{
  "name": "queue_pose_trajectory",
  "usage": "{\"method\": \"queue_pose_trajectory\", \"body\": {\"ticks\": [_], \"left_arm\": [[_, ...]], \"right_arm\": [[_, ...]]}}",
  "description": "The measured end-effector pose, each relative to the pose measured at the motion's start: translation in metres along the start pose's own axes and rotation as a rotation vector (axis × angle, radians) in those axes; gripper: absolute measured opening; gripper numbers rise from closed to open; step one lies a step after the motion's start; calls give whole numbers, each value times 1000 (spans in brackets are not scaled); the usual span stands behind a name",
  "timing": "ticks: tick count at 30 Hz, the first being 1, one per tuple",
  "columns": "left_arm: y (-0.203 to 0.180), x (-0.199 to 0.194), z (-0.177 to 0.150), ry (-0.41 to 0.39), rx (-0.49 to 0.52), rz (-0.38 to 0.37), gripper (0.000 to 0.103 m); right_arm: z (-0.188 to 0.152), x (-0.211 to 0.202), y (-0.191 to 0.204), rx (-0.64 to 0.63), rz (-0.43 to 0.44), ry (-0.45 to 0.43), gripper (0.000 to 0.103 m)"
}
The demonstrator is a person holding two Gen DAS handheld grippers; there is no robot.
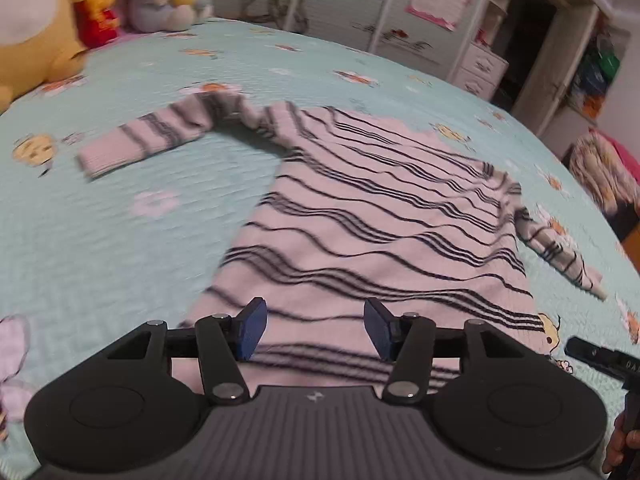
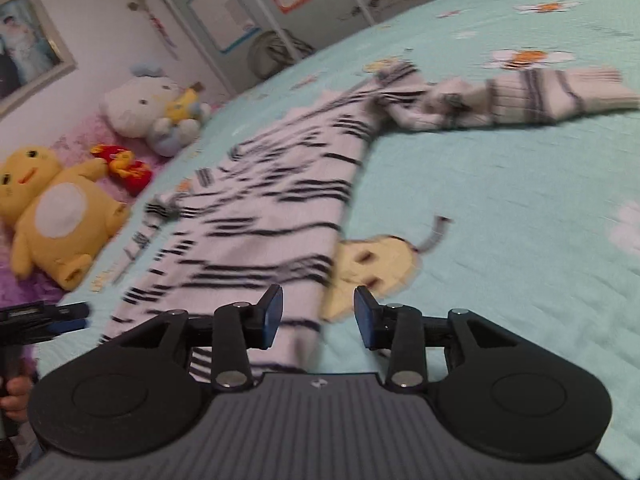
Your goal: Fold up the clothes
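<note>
One striped sweater (image 1: 372, 216) flat on mint floral bedspread (image 1: 120, 248), plush toys (image 2: 60, 216) beyond.

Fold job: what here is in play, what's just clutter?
In play: striped sweater, left claw, right claw, both open.
Clutter: yellow plush, white plush, red toy, framed picture, bedspread.

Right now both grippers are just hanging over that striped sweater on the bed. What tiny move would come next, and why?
Probably lower the left gripper onto the sweater hem and close on it. Both grippers are open and empty, the right gripper poised over the sweater's near corner. The sweater lies flat on the bed with both sleeves spread out, so no fold has begun; gripping an edge seems the first step.
</note>
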State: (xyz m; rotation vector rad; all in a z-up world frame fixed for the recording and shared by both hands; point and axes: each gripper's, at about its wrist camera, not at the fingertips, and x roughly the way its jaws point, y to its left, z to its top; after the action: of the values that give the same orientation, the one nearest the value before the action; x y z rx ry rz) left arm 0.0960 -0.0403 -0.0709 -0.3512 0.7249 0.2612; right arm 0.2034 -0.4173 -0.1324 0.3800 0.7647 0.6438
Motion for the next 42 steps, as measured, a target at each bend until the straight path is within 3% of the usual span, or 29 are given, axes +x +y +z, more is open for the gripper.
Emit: {"method": "queue_pose_trajectory", "body": {"ticks": [4,7,9,14,16,20,29,34,37,38,42], "left_arm": [[-15,38,0,89,75,61,59],[-23,66,0,193,115,117,59],[-22,73,1,235,111,147,60],[-37,83,15,215,154,192,64],[-49,95,19,220,196,240,71],[-61,116,21,240,259,300,71],[-53,123,21,246,225,304,80],[-57,126,20,240,226,320,82],[-56,126,20,236,227,326,85],[-55,127,20,235,226,328,85],[-53,128,20,235,218,331,91]], "right_arm": [[-7,18,-1,-6,28,50,39],[-18,21,-8,-37,5,70,27],[-17,15,-13,-19,13,74,26],[2,17,-3,-11,54,47,28],[12,25,10,-34,95,32,28],[21,49,30,-76,154,40,28],[-1,56,15,-49,140,130,27],[17,55,32,-99,232,85,29],[10,67,31,-98,236,113,39],[2,74,26,-95,212,140,39],[-10,64,12,-44,228,101,35]]}}
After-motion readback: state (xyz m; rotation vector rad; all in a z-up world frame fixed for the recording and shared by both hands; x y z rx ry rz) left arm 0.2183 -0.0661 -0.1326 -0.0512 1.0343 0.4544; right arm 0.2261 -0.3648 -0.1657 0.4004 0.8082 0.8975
